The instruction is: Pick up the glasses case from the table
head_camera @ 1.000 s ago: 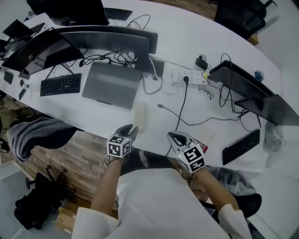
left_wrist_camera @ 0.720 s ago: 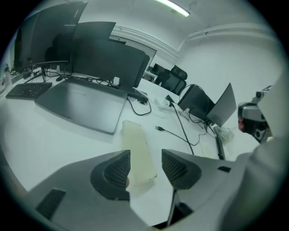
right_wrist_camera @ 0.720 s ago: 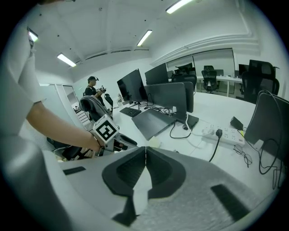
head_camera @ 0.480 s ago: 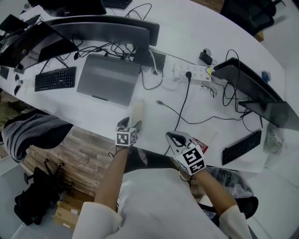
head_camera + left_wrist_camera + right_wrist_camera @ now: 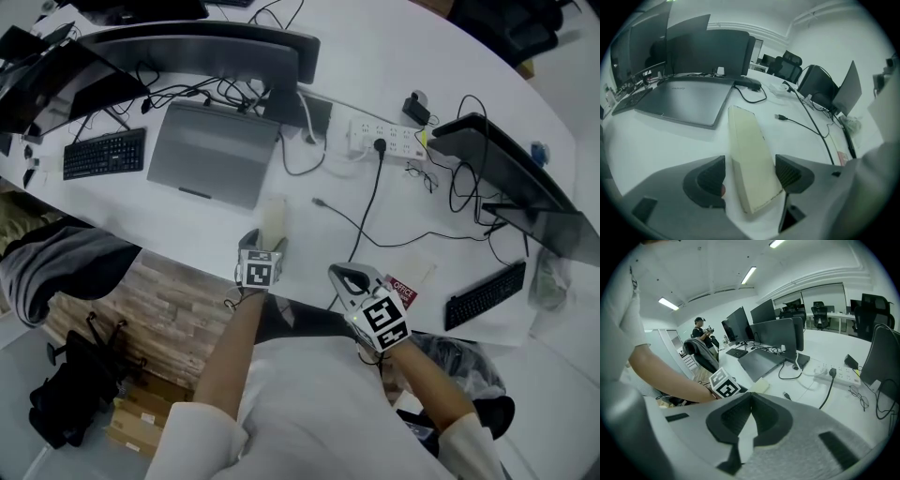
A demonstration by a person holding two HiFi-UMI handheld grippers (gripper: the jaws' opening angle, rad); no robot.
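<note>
The glasses case is a long cream box lying flat on the white table near its front edge, just past a closed grey laptop. My left gripper points steeply down over the case's near end. Its jaws have just been opening and stand wide, one on each side of the case, with a gap at each pad. In the left gripper view, the left gripper straddles the case without pressing it. My right gripper hangs shut and empty off the table's front edge; its jaws meet.
A black keyboard lies left of the laptop. A power strip, loose cables and a pair of eyeglasses lie to the right. A red-and-white card sits by my right gripper. Monitors stand at the back and right.
My left gripper has dropped and moved forward to the case, and its jaws have spread from nearly closed to wide on either side of it. The right gripper has hardly moved.
</note>
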